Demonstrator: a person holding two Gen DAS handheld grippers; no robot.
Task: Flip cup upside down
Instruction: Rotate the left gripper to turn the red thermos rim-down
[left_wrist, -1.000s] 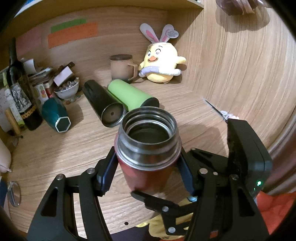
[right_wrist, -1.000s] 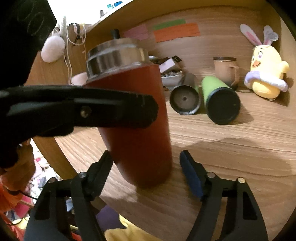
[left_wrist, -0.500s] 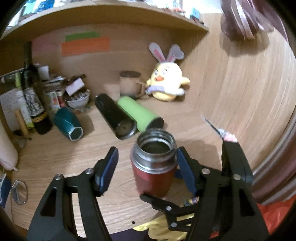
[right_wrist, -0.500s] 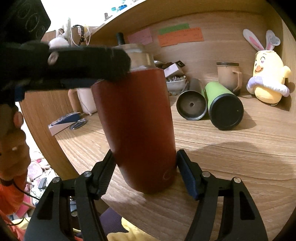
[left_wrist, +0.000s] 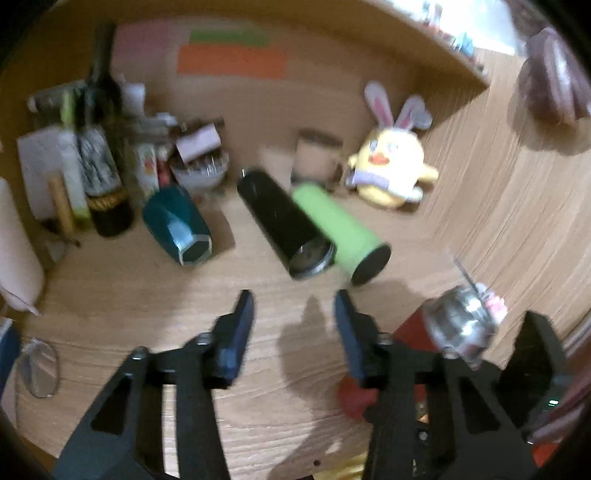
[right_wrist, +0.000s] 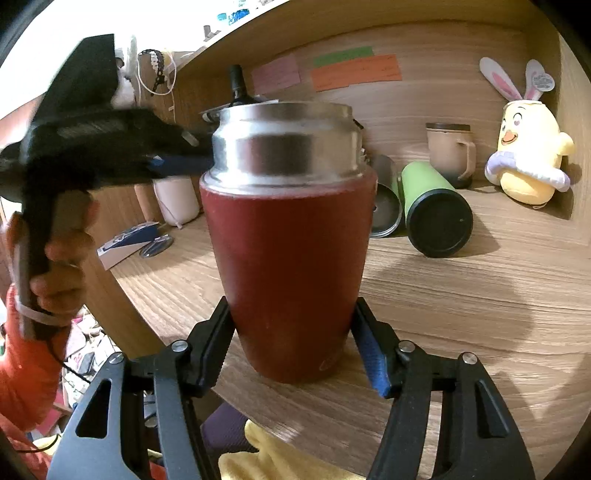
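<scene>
The red cup (right_wrist: 291, 258) with a steel rim stands upright, mouth up, near the front edge of the wooden desk (right_wrist: 480, 295). My right gripper (right_wrist: 295, 350) is shut on its lower body, one pad on each side. In the left wrist view the cup (left_wrist: 454, 328) shows blurred at the lower right, outside my left gripper (left_wrist: 295, 325), which is open and empty above the desk. The left gripper's body (right_wrist: 96, 147) shows to the left of the cup's rim in the right wrist view.
A black tumbler (left_wrist: 284, 229) and a green tumbler (left_wrist: 343, 236) lie on their sides mid-desk. A teal cup (left_wrist: 177, 229) lies further left. A wine bottle (left_wrist: 103, 155), a bowl, a brown mug (right_wrist: 450, 155) and a yellow plush chick (right_wrist: 528, 155) stand at the back.
My left gripper let go of the cup's rim and pulled away to the left. My right gripper closed on the cup's lower body, and the cup now stands upright.
</scene>
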